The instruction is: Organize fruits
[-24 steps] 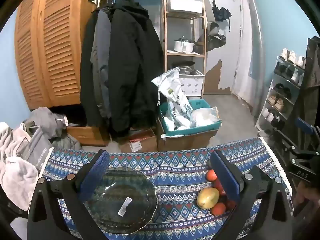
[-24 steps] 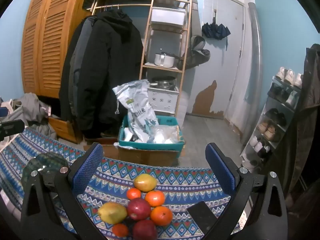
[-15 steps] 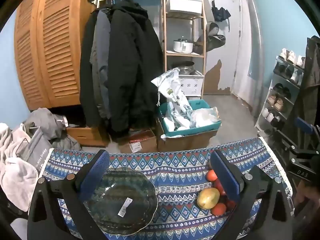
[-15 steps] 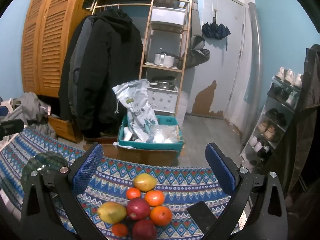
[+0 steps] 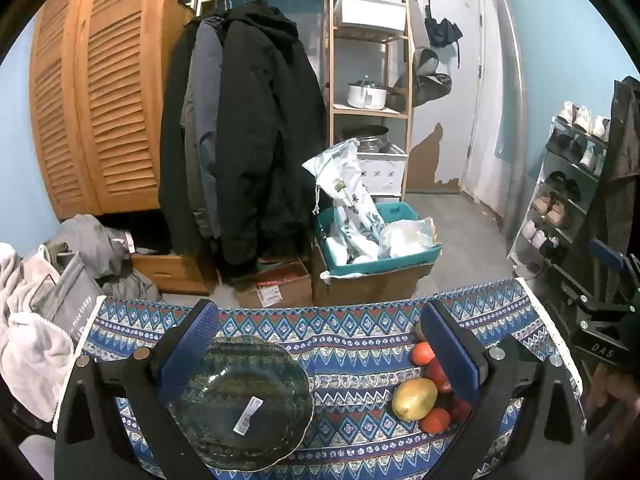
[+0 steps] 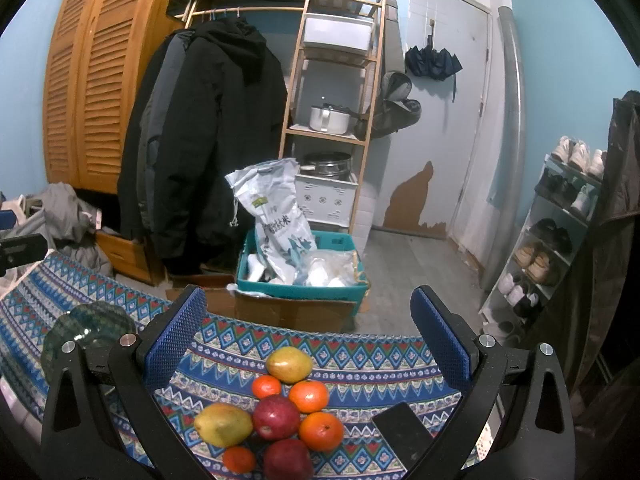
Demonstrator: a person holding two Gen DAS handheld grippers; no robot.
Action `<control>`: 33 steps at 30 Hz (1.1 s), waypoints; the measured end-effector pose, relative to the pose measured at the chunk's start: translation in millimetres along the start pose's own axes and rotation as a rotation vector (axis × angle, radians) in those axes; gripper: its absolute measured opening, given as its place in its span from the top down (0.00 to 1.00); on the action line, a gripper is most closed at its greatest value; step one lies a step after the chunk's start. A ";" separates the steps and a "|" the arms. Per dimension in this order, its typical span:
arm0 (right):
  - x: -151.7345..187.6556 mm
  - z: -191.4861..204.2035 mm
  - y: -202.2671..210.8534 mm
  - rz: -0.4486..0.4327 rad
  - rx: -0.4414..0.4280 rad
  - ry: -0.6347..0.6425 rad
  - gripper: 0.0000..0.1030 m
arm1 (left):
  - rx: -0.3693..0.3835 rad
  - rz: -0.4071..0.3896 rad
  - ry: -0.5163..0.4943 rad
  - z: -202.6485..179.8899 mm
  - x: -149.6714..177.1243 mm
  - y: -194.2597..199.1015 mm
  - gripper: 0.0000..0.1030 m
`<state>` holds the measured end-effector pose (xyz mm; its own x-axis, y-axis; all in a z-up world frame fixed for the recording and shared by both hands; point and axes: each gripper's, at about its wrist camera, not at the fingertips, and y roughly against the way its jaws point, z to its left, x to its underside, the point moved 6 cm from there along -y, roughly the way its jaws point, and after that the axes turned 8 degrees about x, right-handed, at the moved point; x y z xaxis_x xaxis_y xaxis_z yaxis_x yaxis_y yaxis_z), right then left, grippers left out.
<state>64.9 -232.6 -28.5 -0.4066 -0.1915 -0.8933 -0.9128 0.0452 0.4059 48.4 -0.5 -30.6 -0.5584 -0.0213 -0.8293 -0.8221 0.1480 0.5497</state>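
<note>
A cluster of fruit lies on a blue patterned tablecloth: two yellow-green mangoes, two red apples and several oranges. My right gripper hovers above the pile, open, nothing between its blue pads. A dark green glass plate with a white sticker lies left of the fruit. Over the plate hangs my left gripper, open and empty; its right finger hides part of the fruit. The plate shows at the left edge of the right wrist view.
A black phone lies right of the fruit. Beyond the table's far edge stand a teal crate on cardboard boxes, hanging coats, a wooden shelf and a shoe rack. Clothes are heaped at the left.
</note>
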 end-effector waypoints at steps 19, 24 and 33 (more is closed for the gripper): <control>-1.3 2.7 1.2 0.000 0.000 0.003 0.03 | 0.007 -0.001 0.010 3.3 2.4 -1.1 0.01; 0.4 4.2 -0.4 0.000 0.001 0.004 0.03 | 0.006 0.000 0.010 3.2 2.4 -1.1 0.01; 0.0 4.1 0.2 0.000 0.001 0.004 0.03 | 0.008 0.001 0.011 3.5 3.4 -1.6 0.01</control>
<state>64.6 -228.6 -29.2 -0.4066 -0.1950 -0.8926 -0.9128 0.0465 0.4057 48.2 2.6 -34.7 -0.5606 -0.0317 -0.8275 -0.8205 0.1563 0.5499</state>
